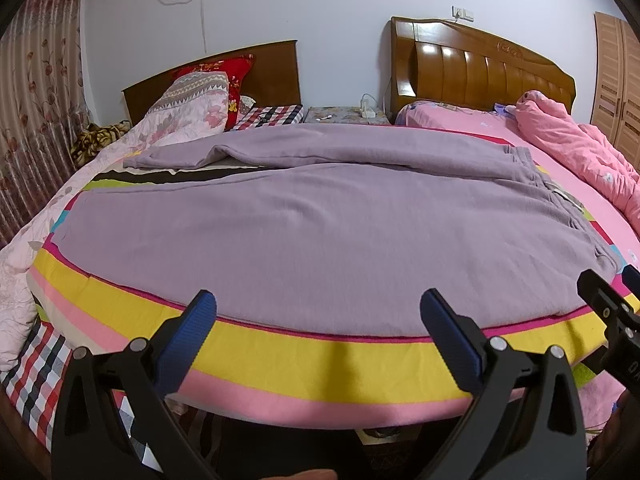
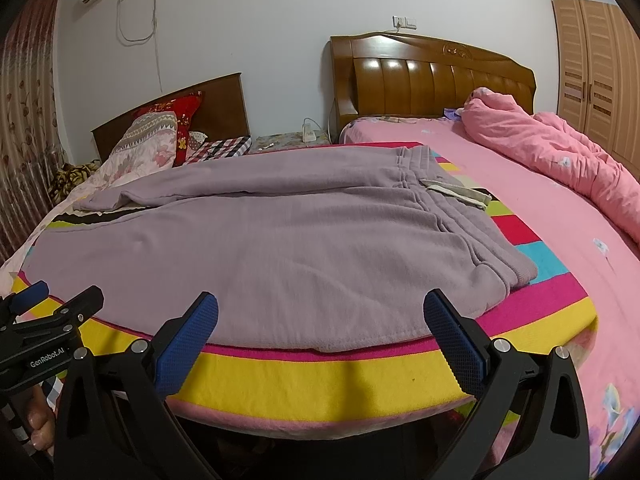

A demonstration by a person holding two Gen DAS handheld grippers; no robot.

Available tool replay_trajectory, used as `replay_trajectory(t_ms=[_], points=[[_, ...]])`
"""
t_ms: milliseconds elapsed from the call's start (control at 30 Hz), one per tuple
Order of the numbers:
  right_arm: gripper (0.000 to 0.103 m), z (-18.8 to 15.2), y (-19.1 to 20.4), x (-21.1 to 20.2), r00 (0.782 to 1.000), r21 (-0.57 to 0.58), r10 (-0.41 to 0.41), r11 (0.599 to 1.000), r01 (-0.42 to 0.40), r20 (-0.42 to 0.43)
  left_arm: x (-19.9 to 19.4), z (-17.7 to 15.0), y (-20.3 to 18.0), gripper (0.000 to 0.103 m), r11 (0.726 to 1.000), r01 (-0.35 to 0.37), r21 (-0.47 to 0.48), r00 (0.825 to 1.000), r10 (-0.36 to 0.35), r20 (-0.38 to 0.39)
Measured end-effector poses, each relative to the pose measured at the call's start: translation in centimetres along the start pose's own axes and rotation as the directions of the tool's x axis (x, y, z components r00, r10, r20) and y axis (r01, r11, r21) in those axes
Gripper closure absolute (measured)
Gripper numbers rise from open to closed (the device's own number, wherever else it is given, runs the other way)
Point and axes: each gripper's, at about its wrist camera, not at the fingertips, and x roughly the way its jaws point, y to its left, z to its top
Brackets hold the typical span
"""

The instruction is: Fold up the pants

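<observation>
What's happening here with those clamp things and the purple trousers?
A person holds a pair of tongs in each hand, about to fold the purple pants spread flat on the striped blanket. The left tongs and right tongs are both open at the near edge of the bed, touching nothing. No fold is made yet.

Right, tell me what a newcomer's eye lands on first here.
The lilac pants dominate, spread flat across the striped blanket at the near edge of the bed, waistband to the right. Both grippers, left gripper and right gripper, hover open just before that edge. Farther right, a crumpled pink quilt lies heaped.
</observation>
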Motion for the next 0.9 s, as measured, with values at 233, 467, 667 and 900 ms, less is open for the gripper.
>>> replay_trajectory(t_ms=[233, 467, 667, 900], points=[[0.004, 1.0, -0.6, 0.5, 0.994, -0.072, 0.106, 0.992, -0.105, 0.013, 0.1, 1.1, 0.0, 0.001, 0.993, -0.021, 0.120, 0.999, 0.017, 0.032], [0.004, 9.4, -2.9, 6.1, 0.984, -0.261, 0.166, 0.949, -0.178, -0.067, 3.9, 6.9, -0.8, 0.001, 0.902, -0.112, 0.417, 0.993, 0.090, 0.072], [0.004, 18.4, -5.2, 16.3, 0.968, -0.289, 0.227, 0.924, -0.249, -0.109, 11.7, 14.7, 1.5, 0.001, 0.947, 0.225, 0.228, 0.965, -0.184, -0.185], [0.004, 24.9, -4.6, 32.2, 0.912, -0.214, 0.219, 0.928, -0.304, -0.347, 22.9, 22.4, 5.9, 0.002, 0.900, 0.387, -0.201, 0.879, -0.426, -0.215]])
